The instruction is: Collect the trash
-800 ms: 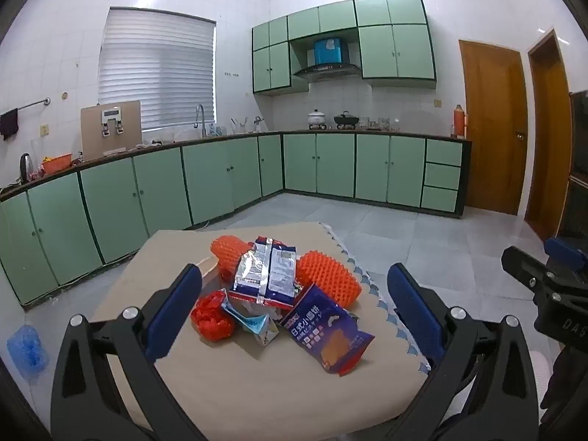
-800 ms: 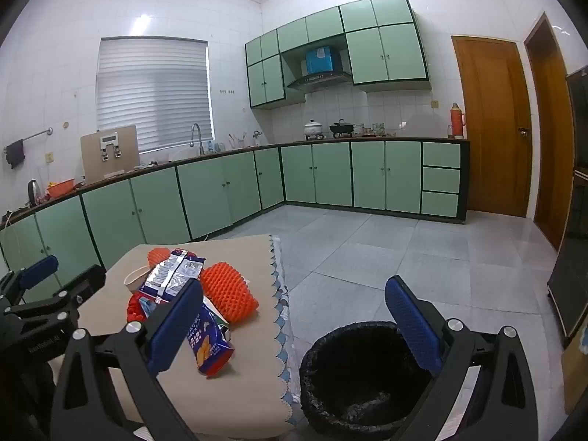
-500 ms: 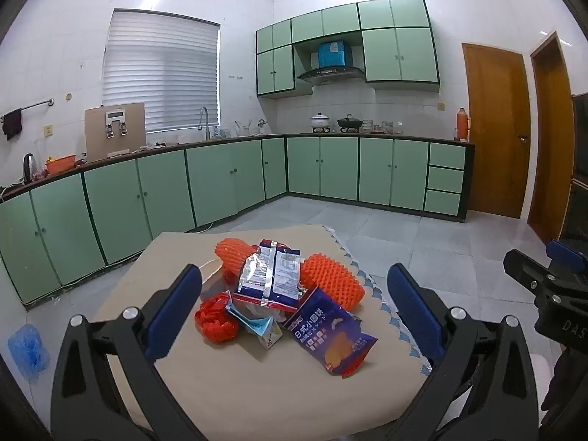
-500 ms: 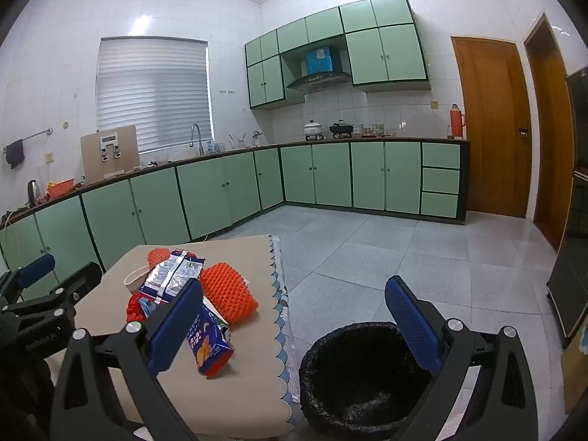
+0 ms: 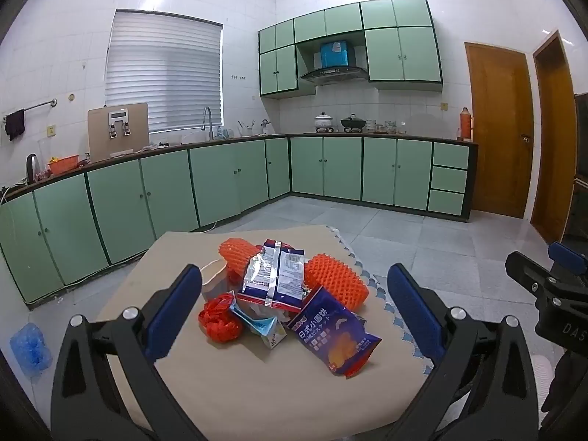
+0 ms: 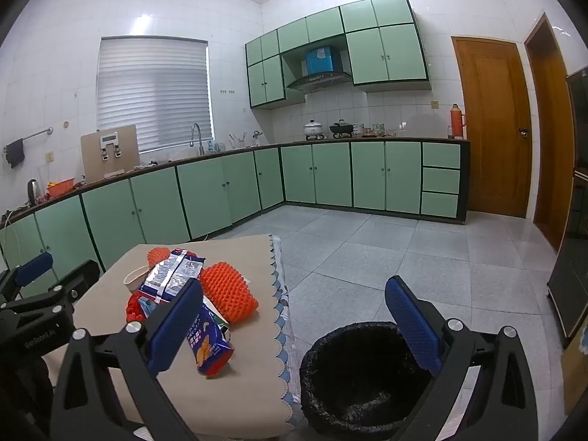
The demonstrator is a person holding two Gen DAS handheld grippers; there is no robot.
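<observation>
Trash pile (image 5: 283,294) lies heaped mid-table (image 5: 257,386); your left gripper (image 5: 294,308) and right gripper (image 6: 294,327) both gape fully, holding nothing, with the lined bin (image 6: 352,375) beside the table.

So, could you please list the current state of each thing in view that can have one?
left hand-held gripper: open, empty, short of the pile
right hand-held gripper: open, empty
trash bin: uncovered, black liner in, no trash visible inside
blue snack bag: lying flat on the table
silver snack bag: crumpled, on top of the pile
orange foam nets: on the table, uncollected
red bag: bunched up
wooden door: closed
</observation>
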